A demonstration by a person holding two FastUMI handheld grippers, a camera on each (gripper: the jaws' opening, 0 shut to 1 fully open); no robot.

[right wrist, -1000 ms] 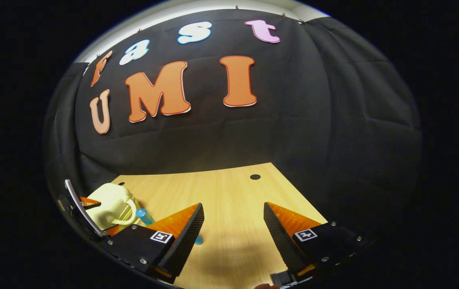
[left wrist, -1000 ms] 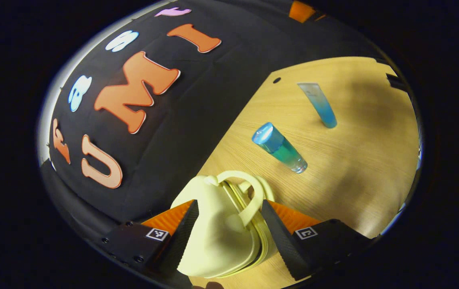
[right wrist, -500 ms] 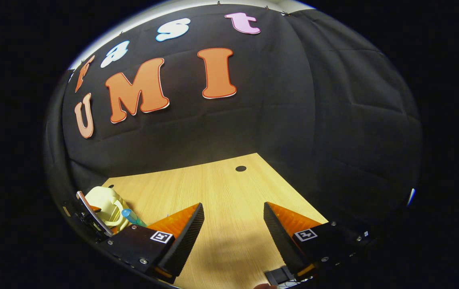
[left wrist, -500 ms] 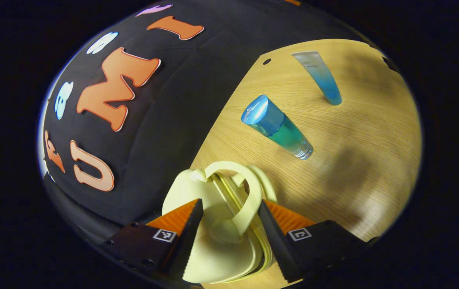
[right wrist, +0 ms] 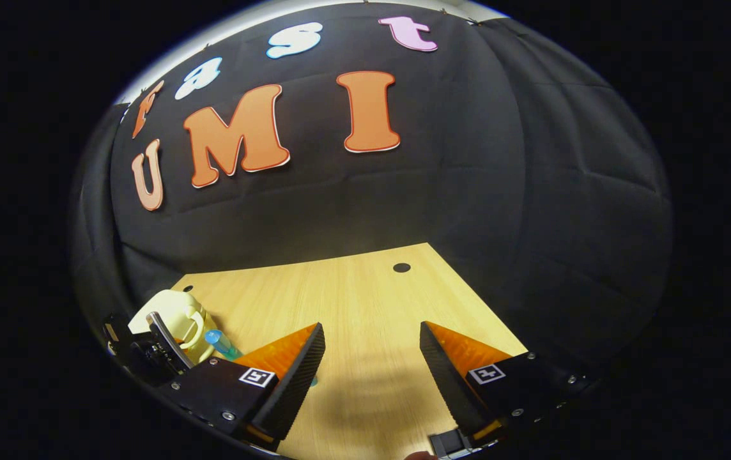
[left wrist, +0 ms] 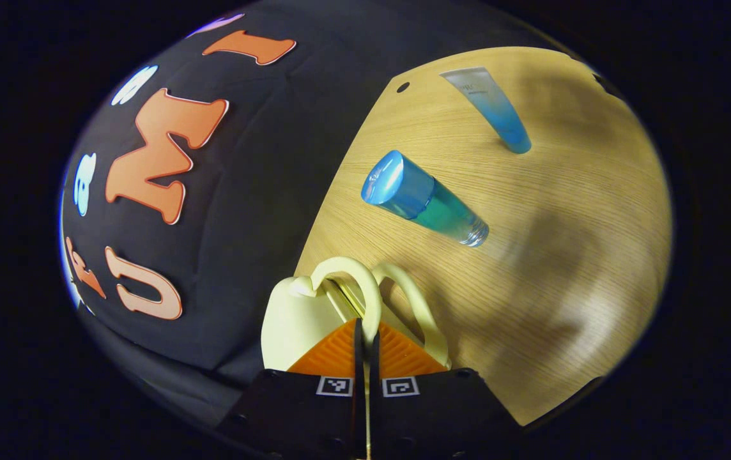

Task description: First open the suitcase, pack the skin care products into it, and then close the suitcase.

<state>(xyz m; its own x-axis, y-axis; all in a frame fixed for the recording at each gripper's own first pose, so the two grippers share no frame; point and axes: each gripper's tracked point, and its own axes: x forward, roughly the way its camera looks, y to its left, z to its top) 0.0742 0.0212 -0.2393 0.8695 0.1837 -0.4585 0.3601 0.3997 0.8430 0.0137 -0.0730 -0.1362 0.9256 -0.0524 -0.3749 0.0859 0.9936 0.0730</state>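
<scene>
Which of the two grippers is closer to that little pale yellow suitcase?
Left. The left gripper is shut on one handle of the suitcase. The right gripper hangs open over bare table, the suitcase off to its left.

Light wooden table [right wrist: 365,300], black cloth wall [right wrist: 468,191] behind, dim light

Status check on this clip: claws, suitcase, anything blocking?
Left claw shut on suitcase handle. Right claw open, over bare table. Suitcase closed; bottle, tube unpacked. Nothing blocking.
</scene>
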